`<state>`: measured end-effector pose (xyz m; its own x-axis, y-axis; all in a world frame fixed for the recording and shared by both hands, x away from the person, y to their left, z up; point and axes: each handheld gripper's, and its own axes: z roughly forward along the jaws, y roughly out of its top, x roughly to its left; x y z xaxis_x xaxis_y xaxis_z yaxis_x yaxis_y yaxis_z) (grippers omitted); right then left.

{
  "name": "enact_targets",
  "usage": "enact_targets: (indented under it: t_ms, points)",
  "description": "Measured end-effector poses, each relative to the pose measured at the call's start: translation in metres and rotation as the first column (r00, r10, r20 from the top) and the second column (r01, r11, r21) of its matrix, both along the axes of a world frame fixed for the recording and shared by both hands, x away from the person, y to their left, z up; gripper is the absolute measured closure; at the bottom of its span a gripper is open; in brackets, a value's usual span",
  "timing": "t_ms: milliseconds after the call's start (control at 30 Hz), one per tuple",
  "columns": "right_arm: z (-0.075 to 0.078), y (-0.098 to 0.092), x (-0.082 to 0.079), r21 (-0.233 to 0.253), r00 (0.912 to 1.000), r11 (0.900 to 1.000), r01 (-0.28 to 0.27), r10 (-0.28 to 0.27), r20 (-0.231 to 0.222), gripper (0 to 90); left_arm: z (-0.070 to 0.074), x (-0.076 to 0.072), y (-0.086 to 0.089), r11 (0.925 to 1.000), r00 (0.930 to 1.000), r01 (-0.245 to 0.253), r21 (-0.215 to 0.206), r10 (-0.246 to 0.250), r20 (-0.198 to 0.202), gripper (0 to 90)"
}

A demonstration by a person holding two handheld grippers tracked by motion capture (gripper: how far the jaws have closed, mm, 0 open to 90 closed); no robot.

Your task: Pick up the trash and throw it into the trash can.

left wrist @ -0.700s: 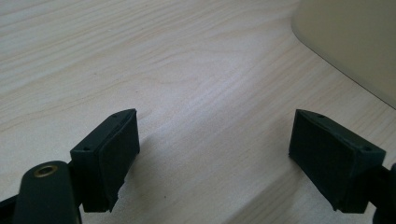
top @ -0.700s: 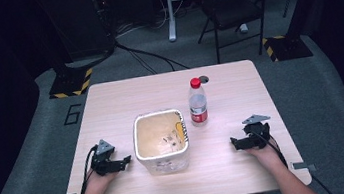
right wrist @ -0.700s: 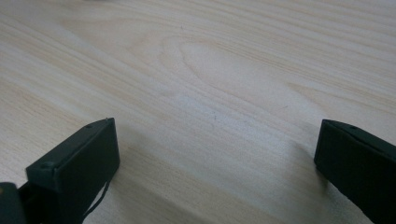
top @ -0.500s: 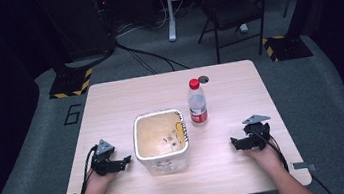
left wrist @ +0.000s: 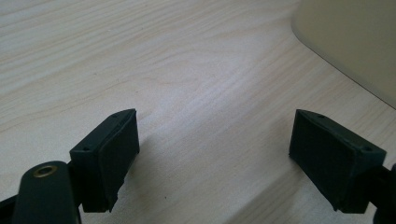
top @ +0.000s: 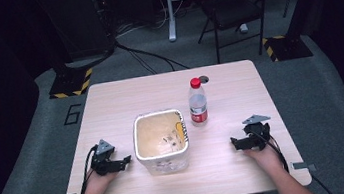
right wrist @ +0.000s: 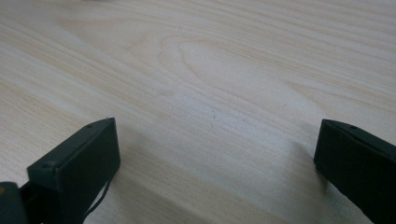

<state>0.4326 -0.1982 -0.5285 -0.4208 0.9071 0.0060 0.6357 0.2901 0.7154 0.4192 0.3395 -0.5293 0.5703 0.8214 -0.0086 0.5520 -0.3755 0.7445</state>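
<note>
A white square tub [top: 161, 141] with a pale brown inside stands near the table's front middle. Just behind its right corner a clear plastic bottle [top: 197, 102] with a red cap and red label stands upright. My left gripper [top: 124, 161] rests on the table left of the tub, open, nothing between its jaws; the tub's wall [left wrist: 355, 42] shows at the upper right of the left gripper view. My right gripper [top: 234, 143] lies on the table right of the tub, open and empty, with bare wood [right wrist: 210, 84] between its jaws.
The light wooden table [top: 125, 98] has a small dark grommet hole [top: 203, 79] behind the bottle. Beyond the table, a chair [top: 234, 8], a desk leg [top: 168, 6] and floor cables [top: 150, 62] stand on grey carpet.
</note>
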Motion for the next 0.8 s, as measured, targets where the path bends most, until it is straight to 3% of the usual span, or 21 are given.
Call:
enact_targets:
  t_ms: [167,400,800]
  points:
    - [0.006,-0.002,-0.001,-0.005,0.9995,0.999,-0.033,0.032,-0.007,16.1,0.0,0.0,0.0,1.0,1.0,0.0,-0.001,0.0,-0.001,15.9]
    - [0.017,-0.002,-0.002,-0.055,0.997,0.997,-0.063,0.06,-0.048,27.0,0.0,0.0,0.0,1.0,1.0,0.0,0.0,0.0,0.0,15.9]
    - [0.047,0.009,-0.003,-0.002,0.9923,0.993,-0.122,0.121,-0.026,32.1,0.0,0.0,0.0,1.0,1.0,0.0,0.0,0.0,0.0,15.9]
